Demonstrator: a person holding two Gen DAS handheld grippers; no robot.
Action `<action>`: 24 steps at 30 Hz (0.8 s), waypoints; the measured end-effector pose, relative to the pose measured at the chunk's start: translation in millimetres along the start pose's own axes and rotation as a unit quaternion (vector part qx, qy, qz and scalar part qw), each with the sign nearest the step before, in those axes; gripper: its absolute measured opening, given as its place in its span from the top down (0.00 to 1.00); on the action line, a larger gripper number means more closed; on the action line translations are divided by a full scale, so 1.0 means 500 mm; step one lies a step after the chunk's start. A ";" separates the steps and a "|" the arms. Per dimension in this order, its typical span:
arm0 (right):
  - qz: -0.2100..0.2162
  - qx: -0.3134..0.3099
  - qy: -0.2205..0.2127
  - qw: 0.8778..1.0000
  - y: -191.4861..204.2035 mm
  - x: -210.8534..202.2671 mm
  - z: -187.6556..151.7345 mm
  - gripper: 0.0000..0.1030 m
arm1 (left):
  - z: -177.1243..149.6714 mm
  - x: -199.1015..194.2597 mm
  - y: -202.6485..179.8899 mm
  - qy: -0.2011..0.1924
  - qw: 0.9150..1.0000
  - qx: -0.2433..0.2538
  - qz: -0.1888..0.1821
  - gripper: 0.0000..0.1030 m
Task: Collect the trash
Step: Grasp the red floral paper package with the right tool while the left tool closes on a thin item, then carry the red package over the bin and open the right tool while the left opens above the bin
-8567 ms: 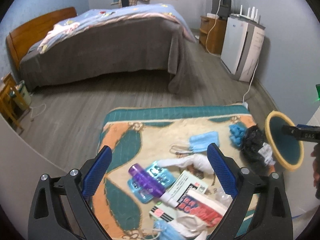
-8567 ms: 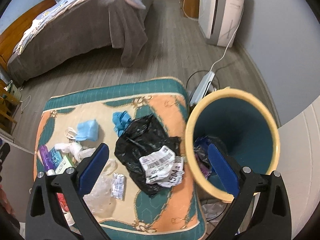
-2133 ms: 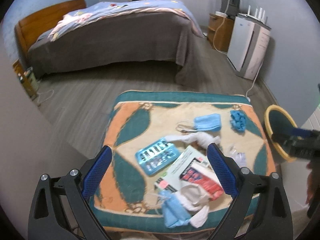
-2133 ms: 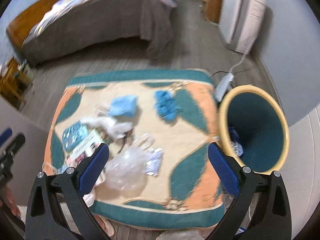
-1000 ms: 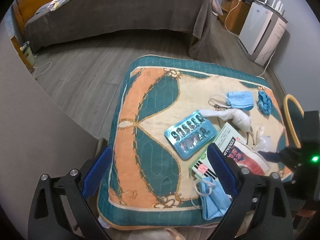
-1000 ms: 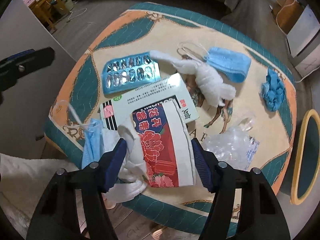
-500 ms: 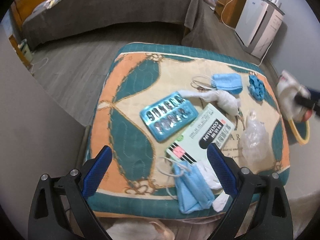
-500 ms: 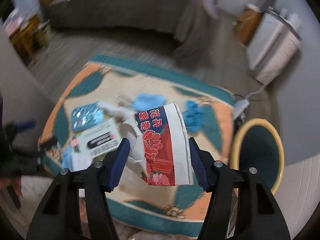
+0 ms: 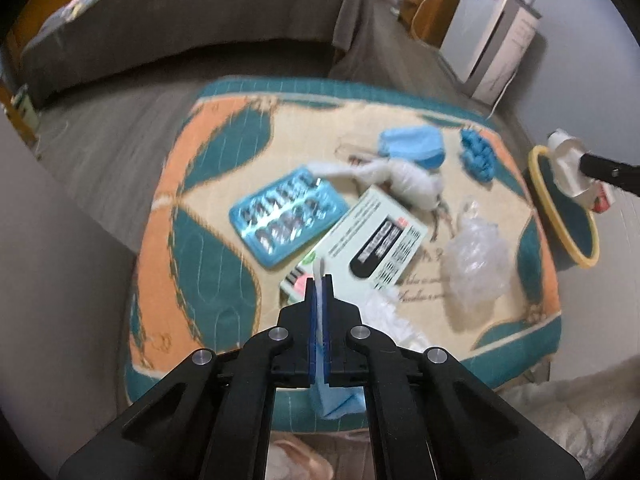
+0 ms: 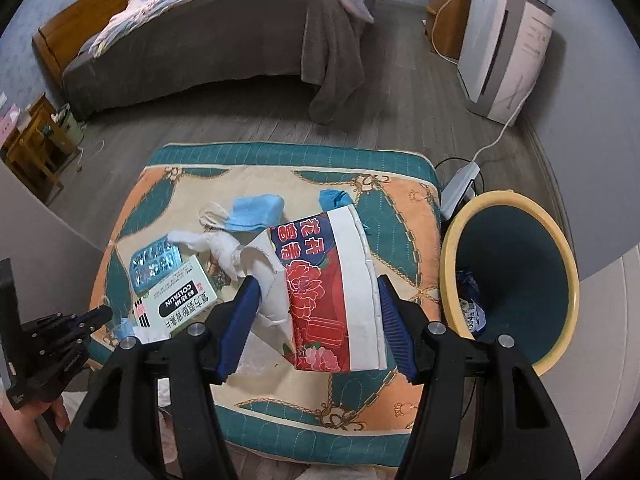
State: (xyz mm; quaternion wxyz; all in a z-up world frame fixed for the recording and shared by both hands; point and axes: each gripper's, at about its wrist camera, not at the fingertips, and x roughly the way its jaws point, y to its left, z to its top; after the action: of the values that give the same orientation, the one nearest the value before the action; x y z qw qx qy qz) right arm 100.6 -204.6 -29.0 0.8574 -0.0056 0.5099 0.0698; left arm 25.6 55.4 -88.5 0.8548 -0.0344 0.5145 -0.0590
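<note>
Over bin [image 10: 560, 248]: right gripper [image 10: 316, 312] clamping tissue pack [image 10: 336, 296]; left gripper [image 9: 319, 280] pinching blue mask [image 9: 336, 400]; pill tray [image 9: 286, 216], box [image 9: 372, 236], other masks left on cushion [image 9: 192, 184].

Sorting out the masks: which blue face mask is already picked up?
The near-edge mask, pinched in the shut left gripper and hanging below it. The other mask lies flat at the cushion's far side, untouched.

Box [image 10: 176, 300], lower left of the right wrist view: "COLTALIN" is read in white on a black oval, with Chinese characters beside it.
Pack [image 10: 332, 292], centre: large Chinese characters are seen on a blue band.
</note>
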 end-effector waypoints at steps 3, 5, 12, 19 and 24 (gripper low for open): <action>0.012 0.020 -0.009 1.000 -0.019 -0.011 0.004 0.43 | 0.016 -0.032 -0.015 -0.027 1.000 0.015 0.003 0.97; 0.010 0.027 -0.017 0.999 -0.032 -0.018 0.009 0.43 | 0.032 -0.063 -0.032 -0.051 0.998 0.036 0.011 0.97; 0.013 0.047 -0.029 0.998 -0.077 -0.029 0.018 0.43 | 0.104 -0.141 -0.072 -0.105 0.993 0.051 0.005 0.97; 0.014 0.069 -0.036 0.997 -0.144 -0.037 0.022 0.43 | 0.169 -0.170 -0.151 -0.120 0.990 0.080 -0.007 0.97; 0.016 0.092 -0.039 0.995 -0.201 -0.041 0.019 0.43 | 0.195 -0.155 -0.241 -0.117 0.987 0.109 -0.025 0.97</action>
State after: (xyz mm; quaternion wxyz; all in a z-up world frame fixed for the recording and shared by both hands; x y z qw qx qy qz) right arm 112.0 -305.4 -12.7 0.8722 0.0840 0.4806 0.0362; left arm 67.9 -53.5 39.5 0.9057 0.0394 0.4008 -0.1319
